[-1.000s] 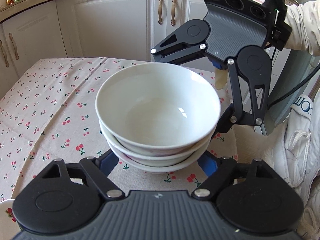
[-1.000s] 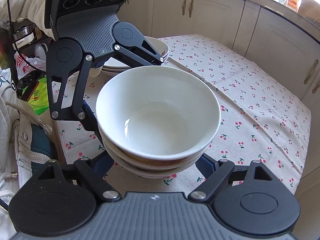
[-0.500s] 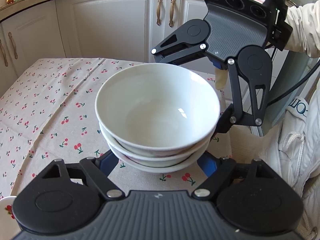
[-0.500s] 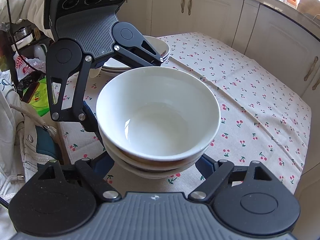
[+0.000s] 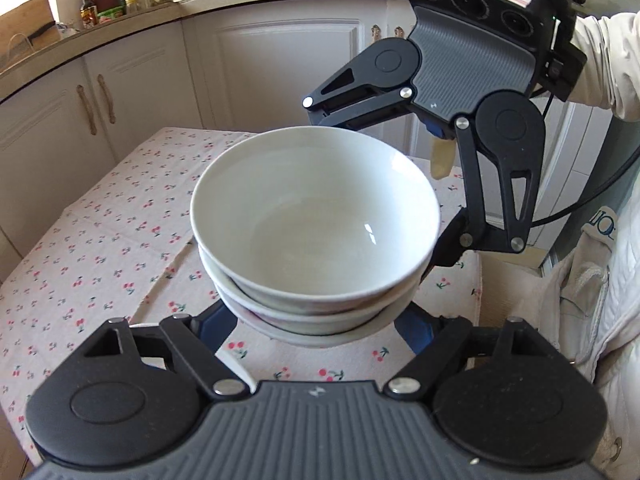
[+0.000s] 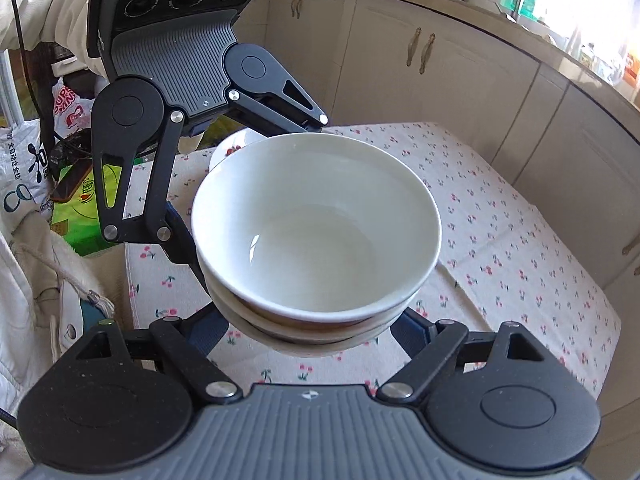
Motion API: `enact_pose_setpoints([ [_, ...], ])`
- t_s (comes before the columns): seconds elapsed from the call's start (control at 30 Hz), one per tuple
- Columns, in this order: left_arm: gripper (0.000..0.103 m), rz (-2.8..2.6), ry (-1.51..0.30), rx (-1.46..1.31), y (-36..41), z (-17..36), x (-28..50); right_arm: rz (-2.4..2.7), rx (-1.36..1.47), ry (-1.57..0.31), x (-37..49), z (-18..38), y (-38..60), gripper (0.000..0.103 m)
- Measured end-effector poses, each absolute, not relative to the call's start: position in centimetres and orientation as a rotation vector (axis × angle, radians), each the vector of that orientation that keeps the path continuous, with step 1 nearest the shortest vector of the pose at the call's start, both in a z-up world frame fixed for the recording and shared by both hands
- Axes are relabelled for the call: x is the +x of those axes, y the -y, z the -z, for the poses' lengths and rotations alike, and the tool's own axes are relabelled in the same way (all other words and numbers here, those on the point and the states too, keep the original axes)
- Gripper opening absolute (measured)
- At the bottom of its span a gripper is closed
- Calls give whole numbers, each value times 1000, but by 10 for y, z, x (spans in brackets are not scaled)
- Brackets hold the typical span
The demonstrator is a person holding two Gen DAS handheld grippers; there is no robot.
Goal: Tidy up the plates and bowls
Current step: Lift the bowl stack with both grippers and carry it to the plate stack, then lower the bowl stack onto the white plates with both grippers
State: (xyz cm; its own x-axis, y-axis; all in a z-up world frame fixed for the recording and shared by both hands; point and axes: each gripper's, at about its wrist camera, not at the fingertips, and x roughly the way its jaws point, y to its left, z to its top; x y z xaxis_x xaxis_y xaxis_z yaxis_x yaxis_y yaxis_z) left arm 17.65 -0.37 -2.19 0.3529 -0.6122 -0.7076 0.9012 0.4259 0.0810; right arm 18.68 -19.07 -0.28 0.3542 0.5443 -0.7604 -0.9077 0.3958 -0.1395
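Left gripper (image 5: pixel 316 326): its two blue-tipped fingers (image 5: pixel 214 326) are pinching the lower part of the bowl stack from either side, one finger on each flank, the tips largely hidden under the lowest rim.
Right gripper (image 6: pixel 310 330): its fingers (image 6: pixel 206 330) are likewise clamping the same stack on both flanks from the opposite side; in the left wrist view this gripper (image 5: pixel 384 196) is reaching down from the upper right, with one finger passing behind the far rim and the other pressing at the right edge.
Bowl stack (image 5: pixel 316 236): three white bowls are nesting one inside the other, sitting upright with the top one empty; the stack is being held between both grippers and is hanging clear above the tablecloth, with patterned cloth showing beneath its base.
Tablecloth (image 5: pixel 100 248): pale fabric printed with small red cherries is covering the table beneath the stack.
Second stack of dishes (image 6: pixel 228 150): white crockery is standing on the cloth behind the held stack, mostly hidden by the left gripper's linkage in the right wrist view; whether it is plates or bowls cannot be told.
Cabinets (image 5: pixel 280 76): cream doors with curved handles are lining the wall beyond the table.
Person: a pale sleeve (image 5: pixel 604 60) is extending behind the right gripper.
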Motion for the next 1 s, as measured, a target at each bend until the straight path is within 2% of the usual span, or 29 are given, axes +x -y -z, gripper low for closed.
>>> enact_pose_setpoints([
  [0.43,85,815,-672,474,-82,15,187,-1179,-747,-590,234,0,83,90],
  [1.0,85,808,-732,431,-105,43,218,-1211,-747,-669,265,29,52,90],
])
